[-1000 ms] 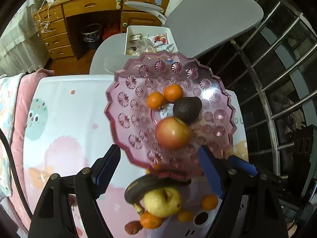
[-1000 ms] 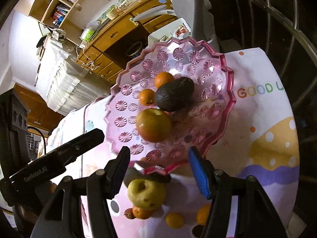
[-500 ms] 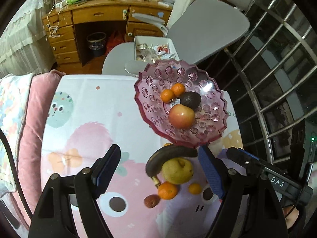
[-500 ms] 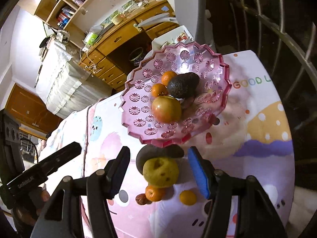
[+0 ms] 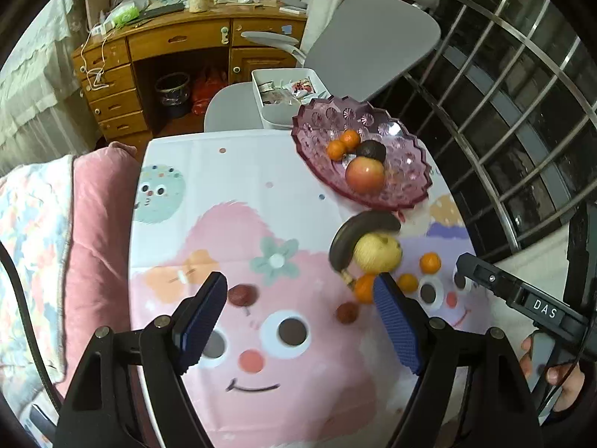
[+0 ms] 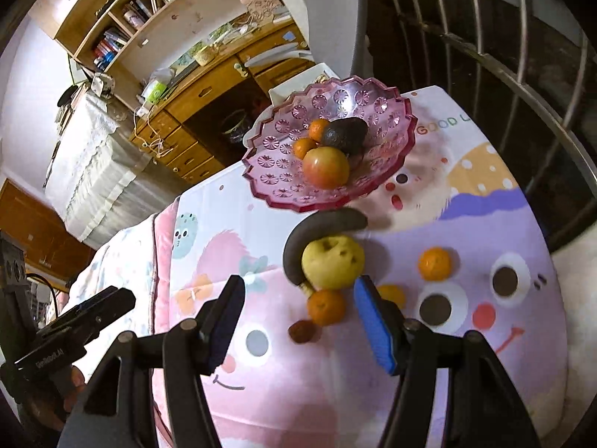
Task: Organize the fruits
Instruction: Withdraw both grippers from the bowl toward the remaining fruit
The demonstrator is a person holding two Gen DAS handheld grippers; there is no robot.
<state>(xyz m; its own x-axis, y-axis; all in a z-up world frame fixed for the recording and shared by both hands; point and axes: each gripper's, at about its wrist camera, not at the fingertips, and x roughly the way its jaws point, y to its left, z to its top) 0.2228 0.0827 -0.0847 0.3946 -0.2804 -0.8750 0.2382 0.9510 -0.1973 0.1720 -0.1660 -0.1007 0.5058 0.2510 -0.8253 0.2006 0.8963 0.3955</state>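
A pink glass fruit bowl stands at the far right of the table, holding an apple, an avocado and two tangerines. In front of it lie a blackened banana, a yellow pear, several tangerines and two small dark red fruits. My left gripper is open and empty above the cloth. My right gripper is open and empty, just short of a tangerine.
The table wears a cartoon-printed cloth. A pink cushion lies at its left. A grey chair with a white tray stands behind. A metal railing runs along the right. A wooden desk is farther back.
Both grippers have pulled back and up from the bowl, so the bowl looks smaller and more of the cloth and loose fruit shows. Both stay open and empty.
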